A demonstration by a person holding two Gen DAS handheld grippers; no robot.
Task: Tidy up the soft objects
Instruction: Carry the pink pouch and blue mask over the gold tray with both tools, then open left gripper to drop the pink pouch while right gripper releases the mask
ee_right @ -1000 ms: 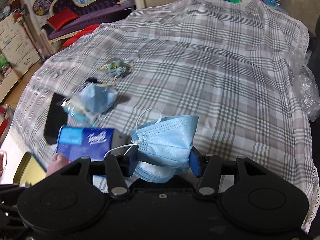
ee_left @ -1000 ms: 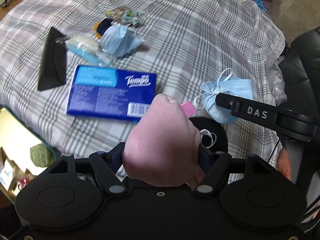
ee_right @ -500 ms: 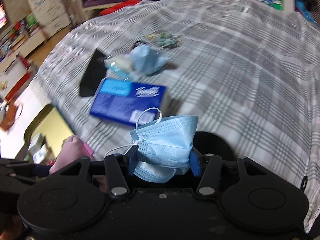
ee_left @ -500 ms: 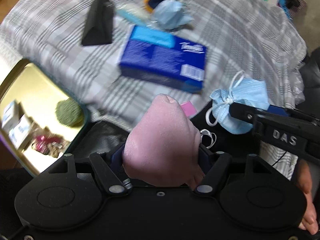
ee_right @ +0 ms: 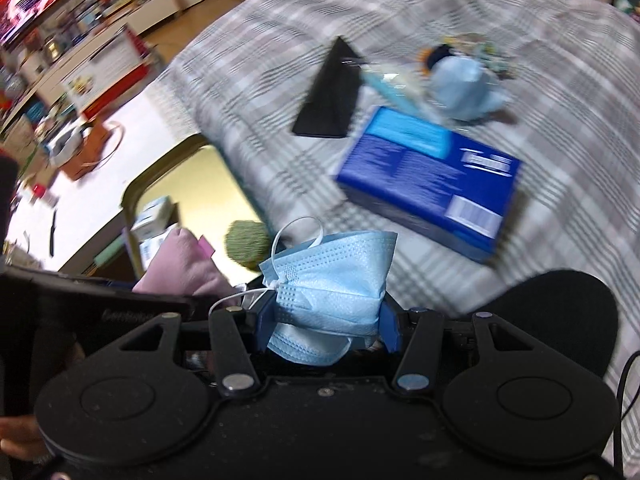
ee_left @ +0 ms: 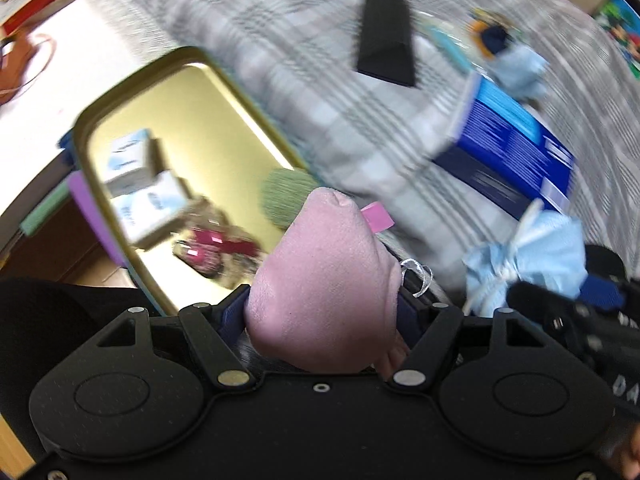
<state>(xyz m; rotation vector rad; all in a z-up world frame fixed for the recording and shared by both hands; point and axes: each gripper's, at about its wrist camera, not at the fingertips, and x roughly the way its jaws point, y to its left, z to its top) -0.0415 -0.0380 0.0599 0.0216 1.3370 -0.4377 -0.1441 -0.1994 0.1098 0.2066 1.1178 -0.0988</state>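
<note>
The left gripper [ee_left: 324, 312] grasps a soft pink plush pouch [ee_left: 328, 280] above the gold metal tin [ee_left: 120, 96]; the right gripper [ee_right: 326, 320] clenches a pale-blue pleated face mask [ee_right: 332, 280]. Transport step, I judge; next, lower and release into the tin.

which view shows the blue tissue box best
The right wrist view. The blue tissue box lies whole on the checked bedspread, its top face and barcode readable despite some blur. The left wrist view shows it only obliquely near the right edge, heavily motion-smeared.
</note>
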